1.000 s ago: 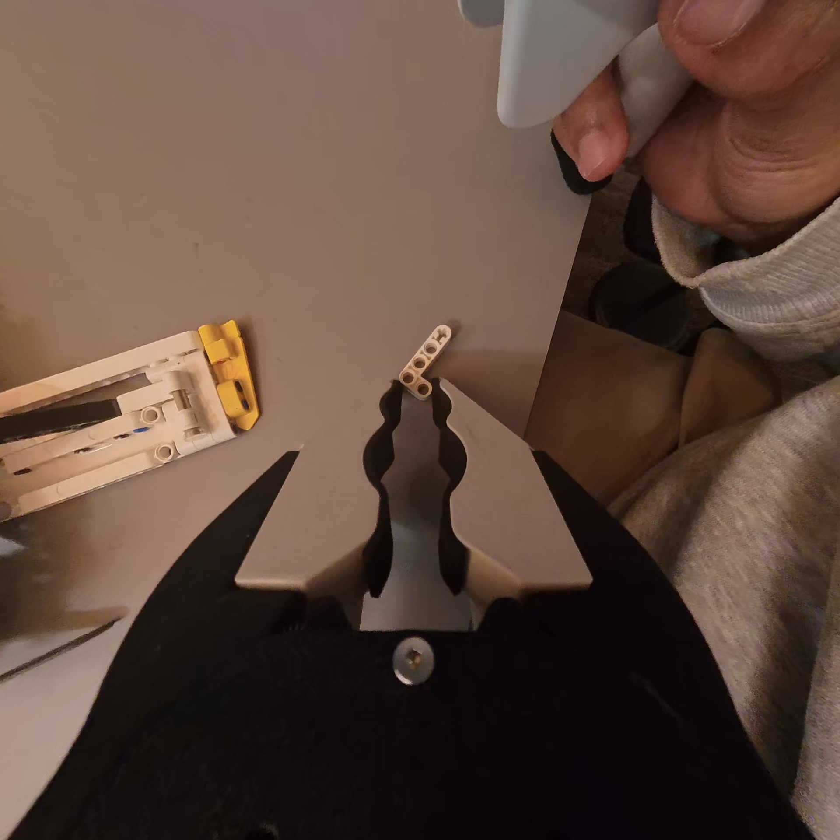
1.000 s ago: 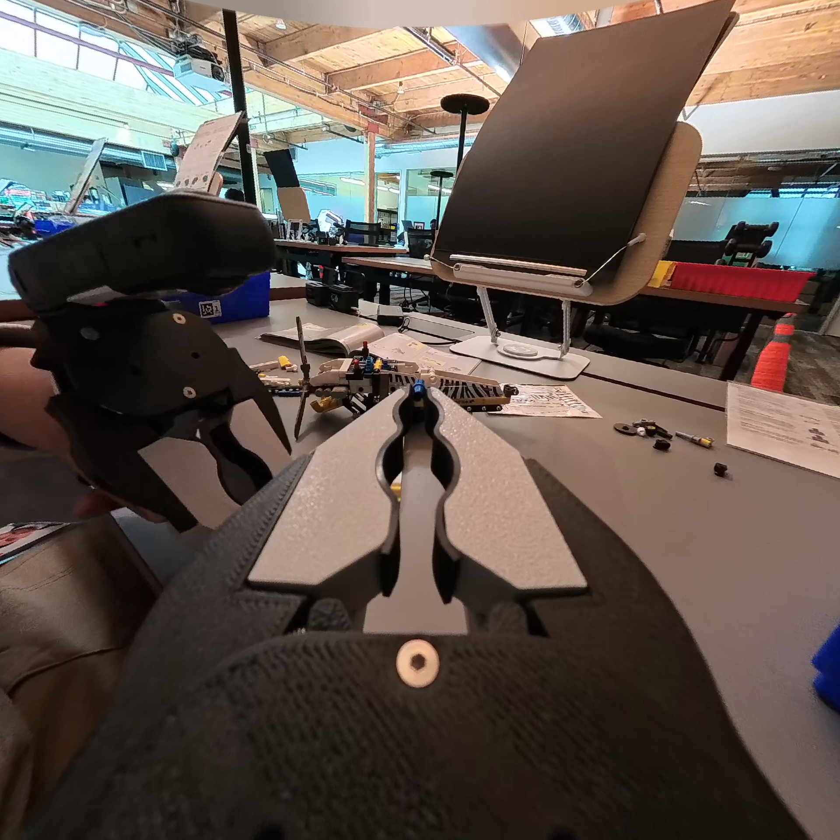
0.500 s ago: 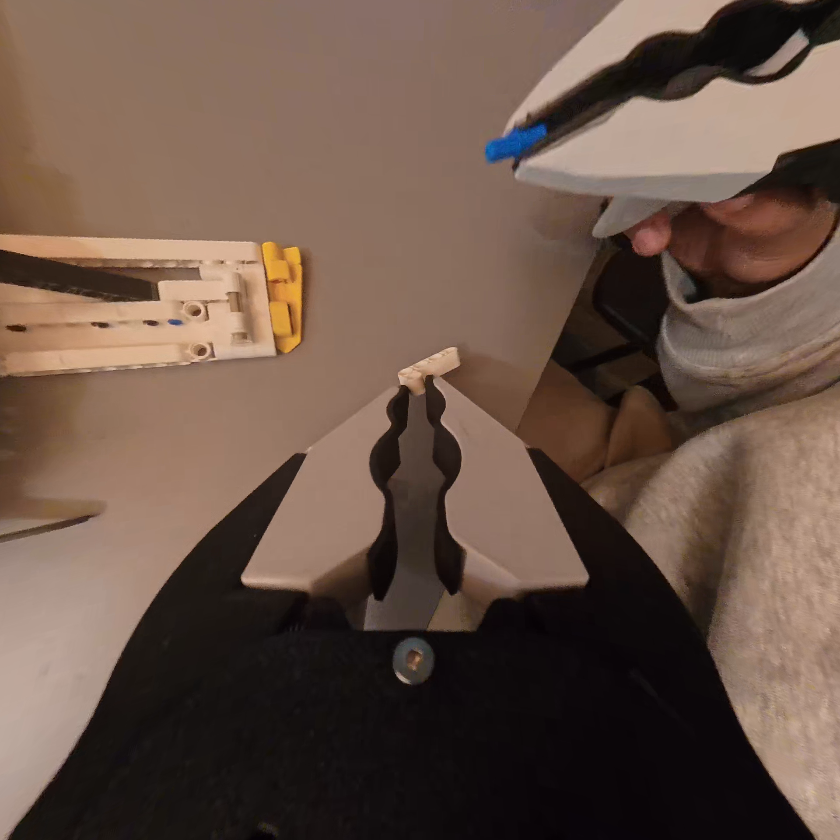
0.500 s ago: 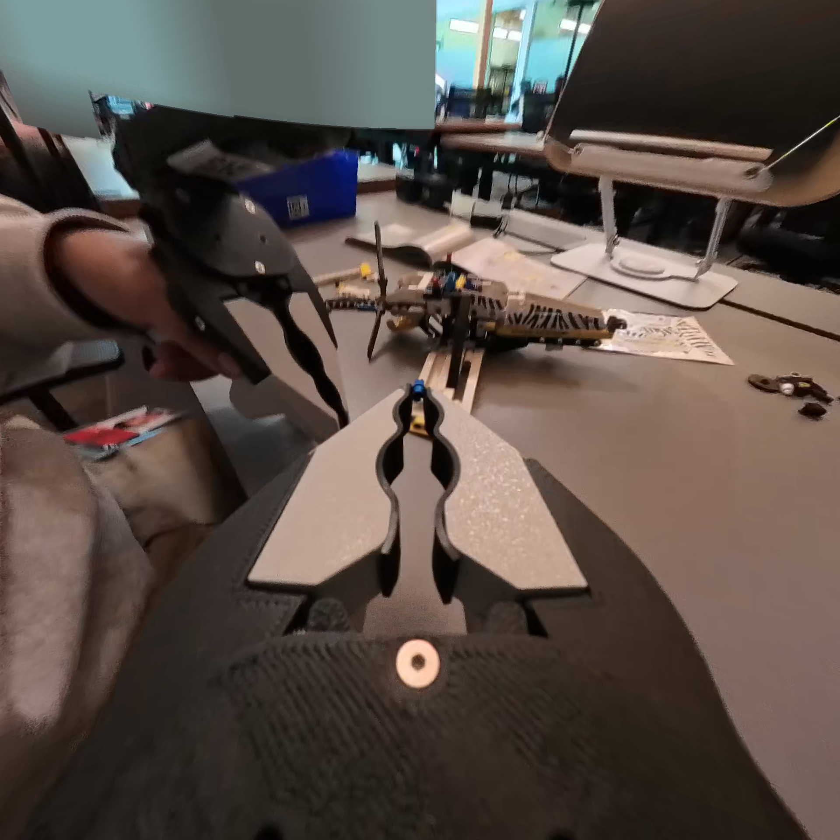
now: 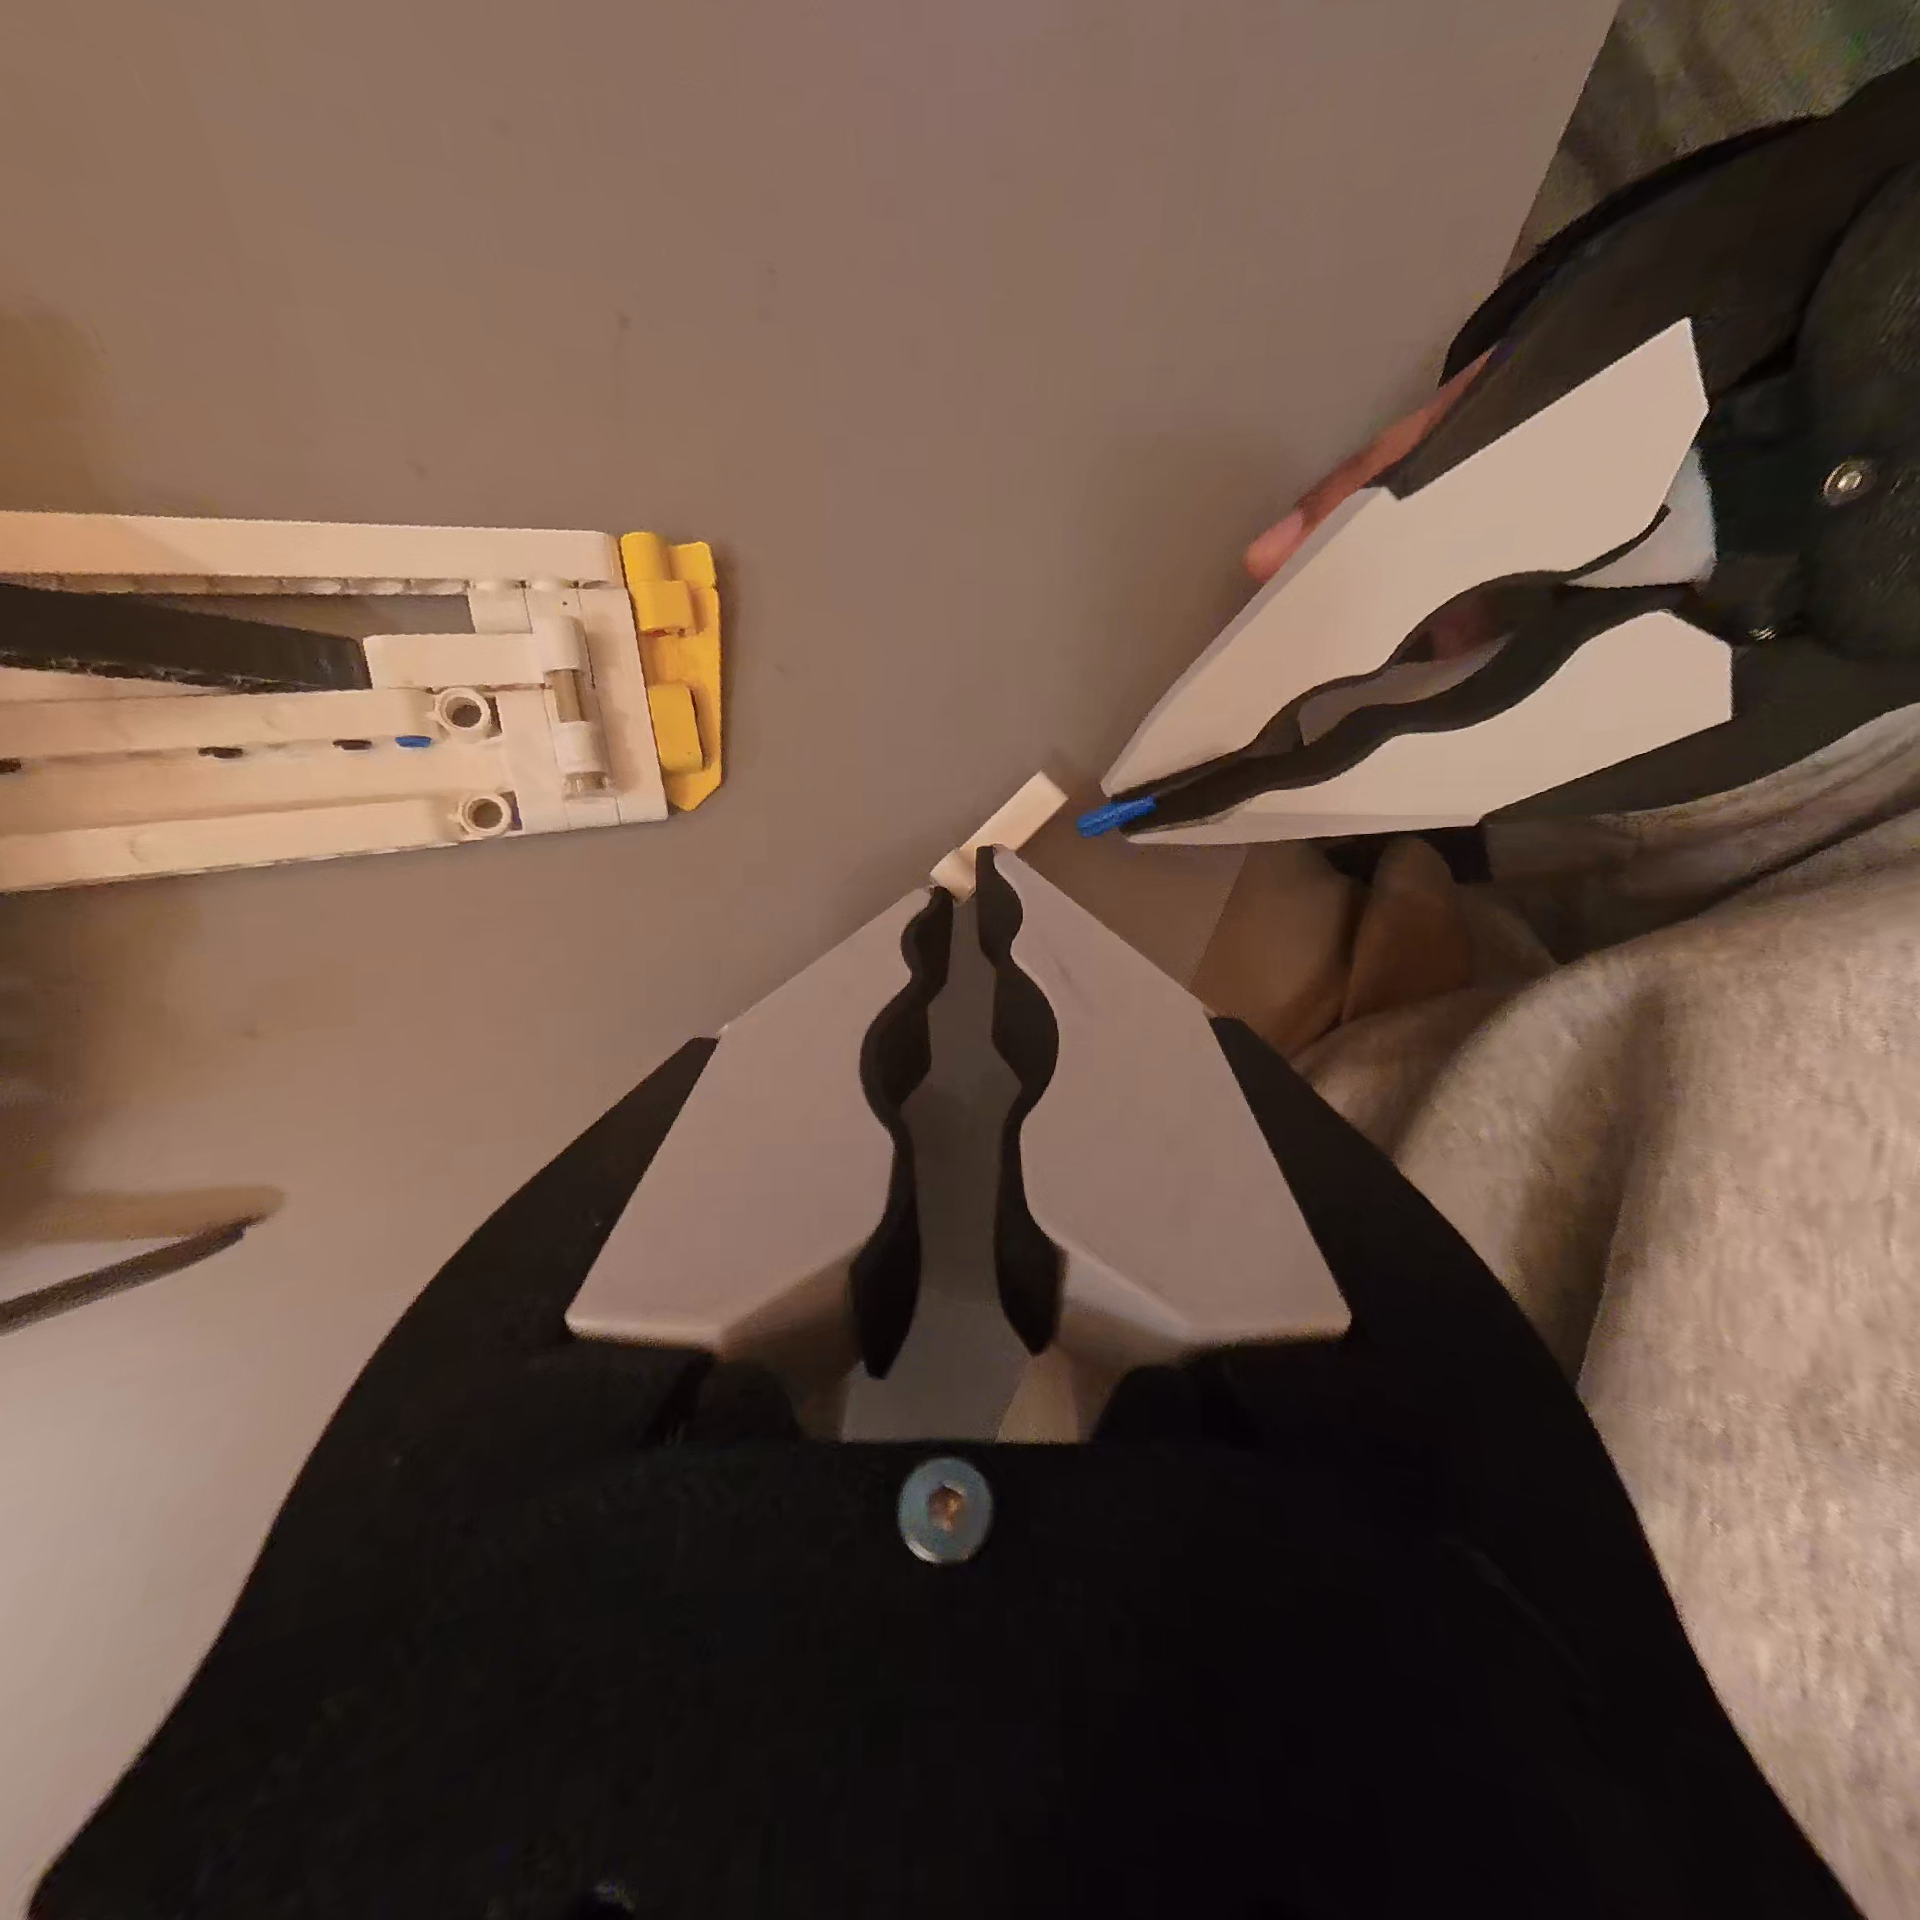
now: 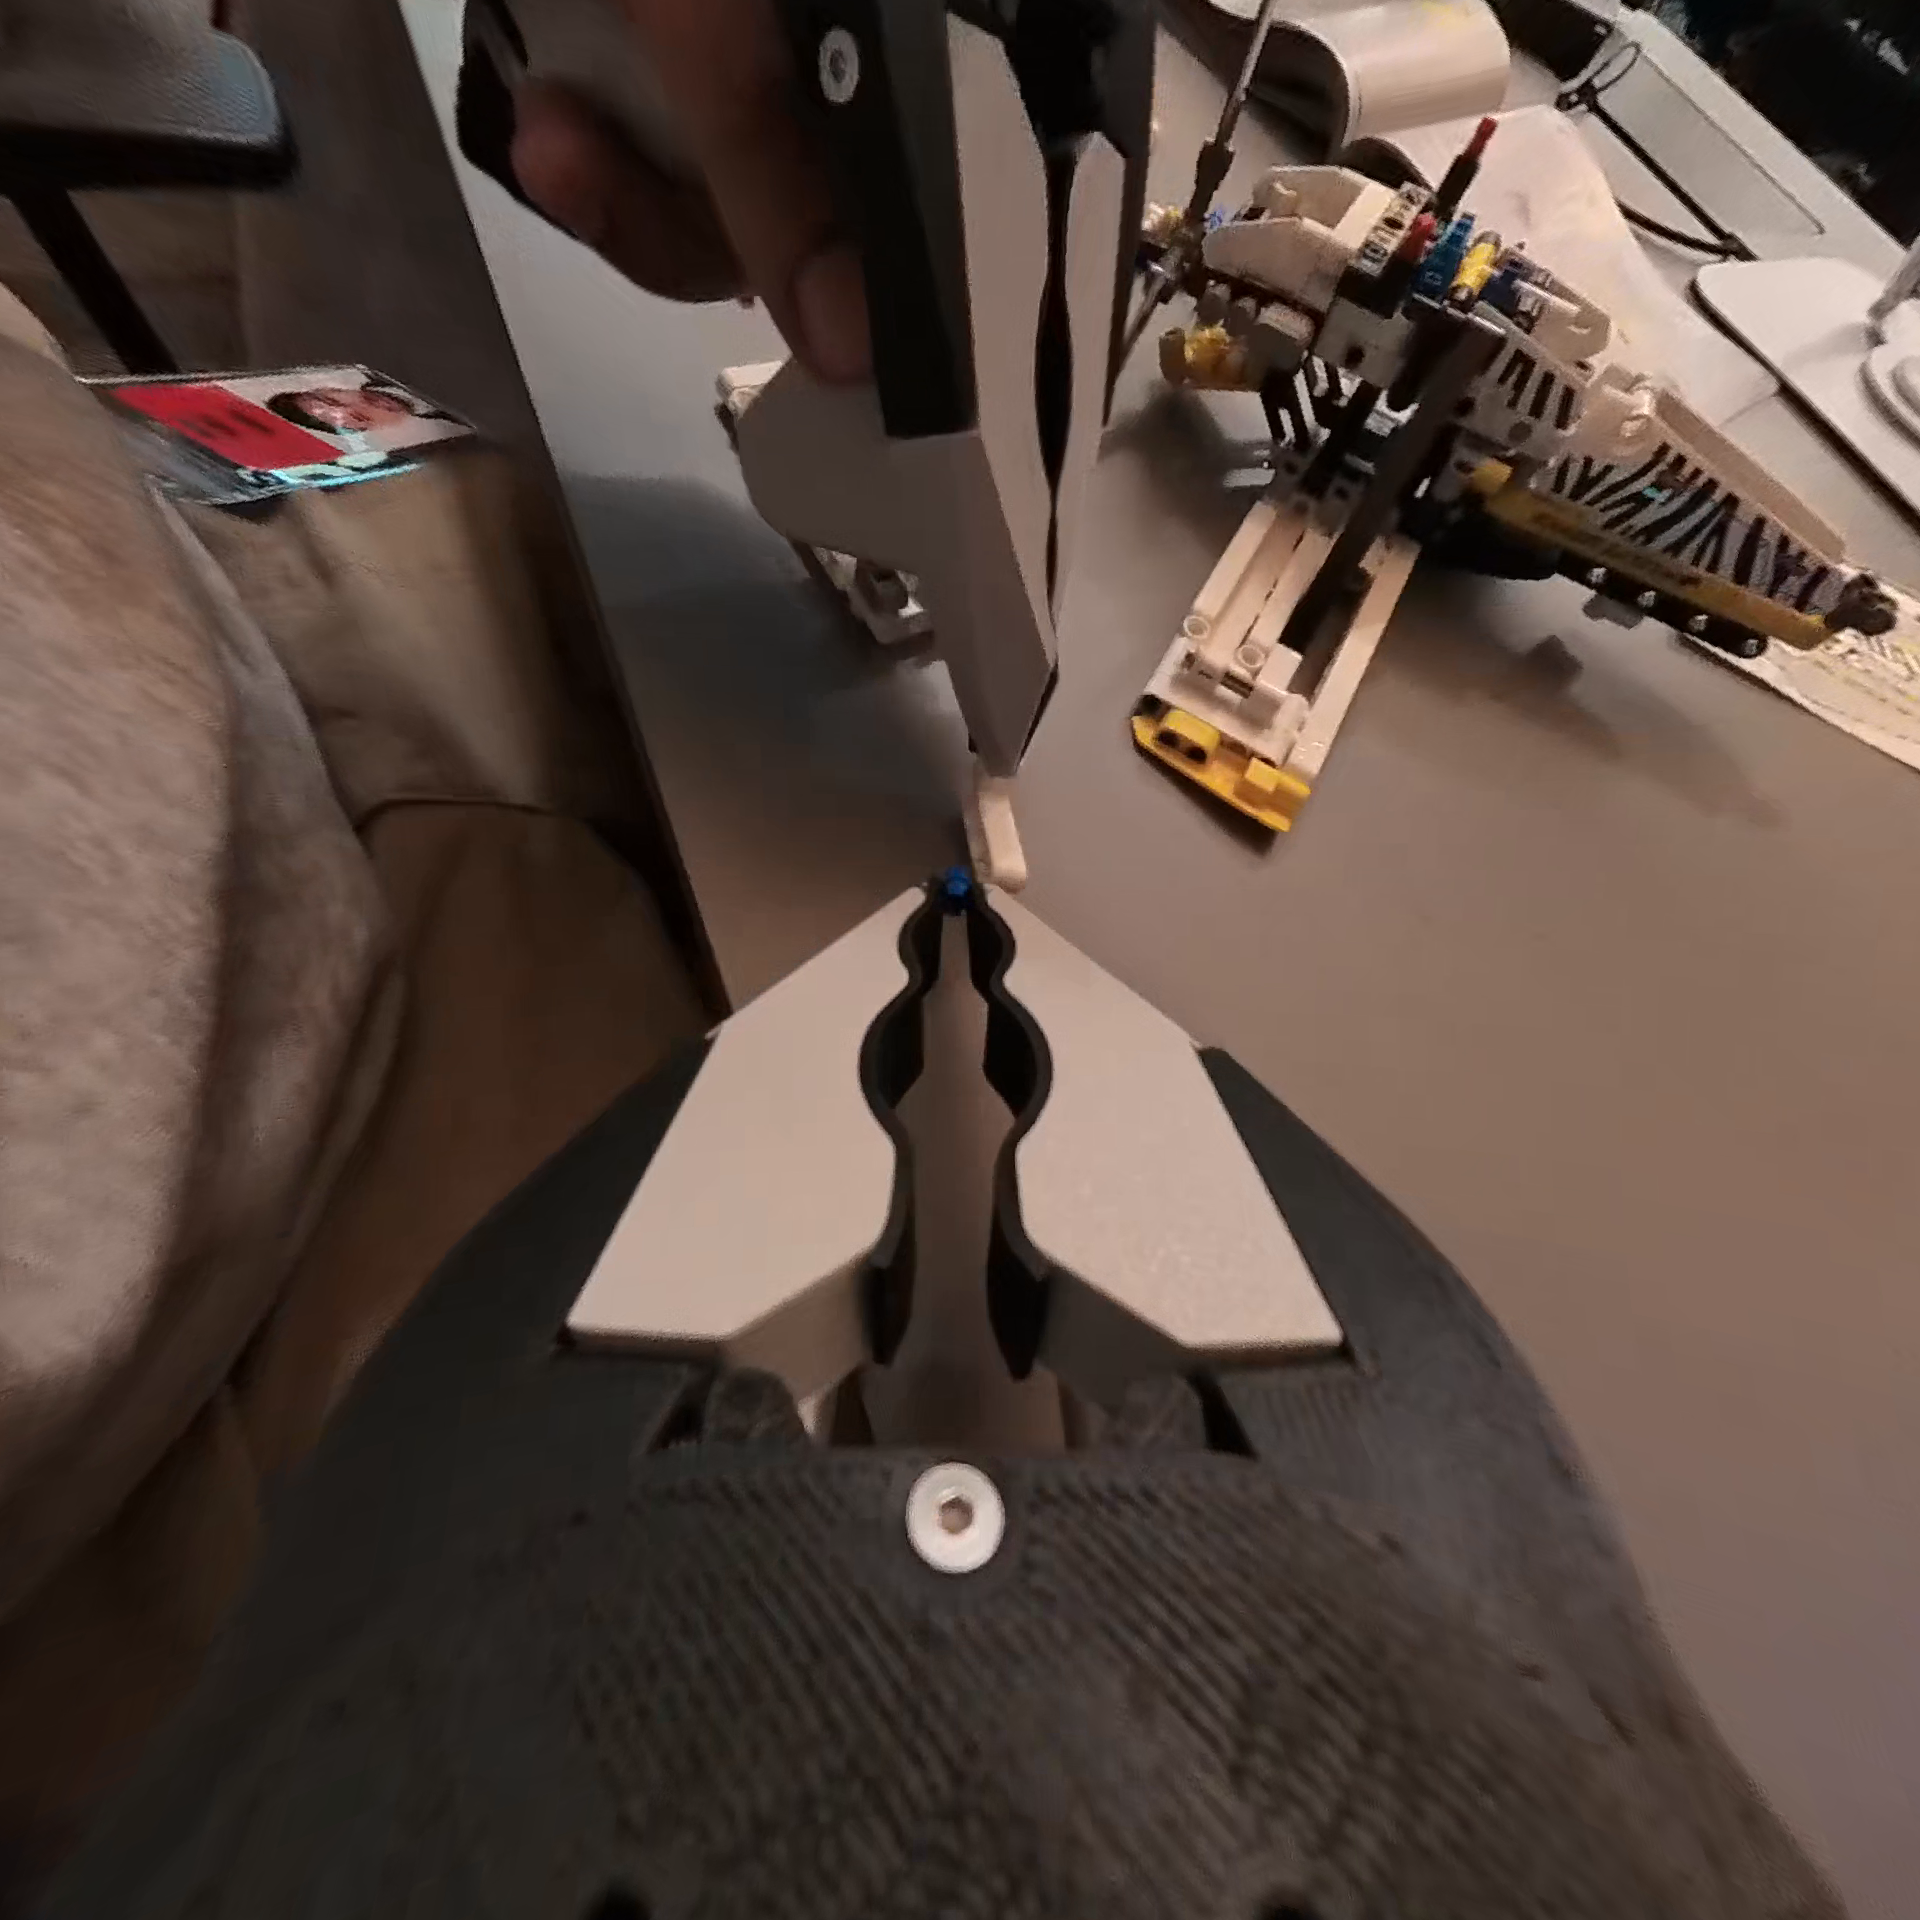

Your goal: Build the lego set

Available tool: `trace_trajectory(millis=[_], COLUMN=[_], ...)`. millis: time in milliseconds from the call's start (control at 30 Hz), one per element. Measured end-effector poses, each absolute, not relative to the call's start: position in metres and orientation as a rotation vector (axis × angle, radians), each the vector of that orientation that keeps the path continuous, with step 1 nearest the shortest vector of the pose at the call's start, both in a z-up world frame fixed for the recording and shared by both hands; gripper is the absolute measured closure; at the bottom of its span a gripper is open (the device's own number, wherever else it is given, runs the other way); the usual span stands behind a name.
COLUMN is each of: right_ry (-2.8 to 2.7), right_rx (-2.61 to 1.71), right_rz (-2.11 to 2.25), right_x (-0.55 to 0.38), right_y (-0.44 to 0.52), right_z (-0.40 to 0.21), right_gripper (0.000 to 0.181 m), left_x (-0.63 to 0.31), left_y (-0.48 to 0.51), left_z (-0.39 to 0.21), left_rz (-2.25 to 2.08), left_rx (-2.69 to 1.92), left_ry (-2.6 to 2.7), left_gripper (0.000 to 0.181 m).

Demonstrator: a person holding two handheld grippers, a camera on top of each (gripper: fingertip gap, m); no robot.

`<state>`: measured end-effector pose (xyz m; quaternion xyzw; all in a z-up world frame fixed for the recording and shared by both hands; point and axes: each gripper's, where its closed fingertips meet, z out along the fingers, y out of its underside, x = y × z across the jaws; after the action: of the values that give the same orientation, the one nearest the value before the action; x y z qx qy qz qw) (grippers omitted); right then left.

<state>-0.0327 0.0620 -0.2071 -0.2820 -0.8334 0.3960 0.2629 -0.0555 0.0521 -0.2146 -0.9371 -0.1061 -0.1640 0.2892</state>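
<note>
My left gripper (image 5: 966, 868) is shut on a small white L-shaped beam (image 5: 1013, 826), held above the grey table near its right edge. It comes down from the top of the right wrist view (image 6: 1003, 774) with the beam (image 6: 995, 826) at its tip. My right gripper (image 6: 954, 902) is shut on a blue pin (image 6: 952, 888). In the left wrist view it comes in from the right (image 5: 1127, 821), and the pin's tip (image 5: 1110, 818) sits just right of the beam's end, a small gap apart. The partly built zebra-striped helicopter model (image 6: 1455, 416) stands at the right.
The model's white float with a yellow end (image 5: 436, 707) lies on the table (image 5: 831, 312) to the left, also in the right wrist view (image 6: 1257, 675). The table edge (image 6: 623, 727) runs just left of the grippers. A person's grey sleeve (image 5: 1662, 1247) and a card (image 6: 281, 426) lie beyond it.
The right gripper with the blue pin has swung down and in until its tip is next to the beam. The left gripper has turned the beam edge-on, still holding it.
</note>
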Motion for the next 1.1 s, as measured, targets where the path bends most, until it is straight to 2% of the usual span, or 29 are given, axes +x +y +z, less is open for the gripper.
trace_trajectory(millis=[767,967,1100], right_ry=[-2.148,-2.099,-2.109], right_rx=[-0.893,-0.703,-0.789], right_rz=[0.973,1.14,0.925], right_x=[-0.045,-0.035,-0.045], right_y=[0.092,0.07,0.092], right_z=[-0.206,-0.182,-0.199], right_gripper=[0.178,0.178,0.178], left_x=[-0.052,-0.053,-0.05], left_y=[0.054,0.051,0.052], left_z=[-0.214,-0.218,-0.217], left_rz=[-0.553,-0.557,-0.532], left_rx=[-2.571,-2.588,-2.592], left_ry=[-0.163,-0.176,-0.151], left_gripper=[0.177,0.178,0.178])
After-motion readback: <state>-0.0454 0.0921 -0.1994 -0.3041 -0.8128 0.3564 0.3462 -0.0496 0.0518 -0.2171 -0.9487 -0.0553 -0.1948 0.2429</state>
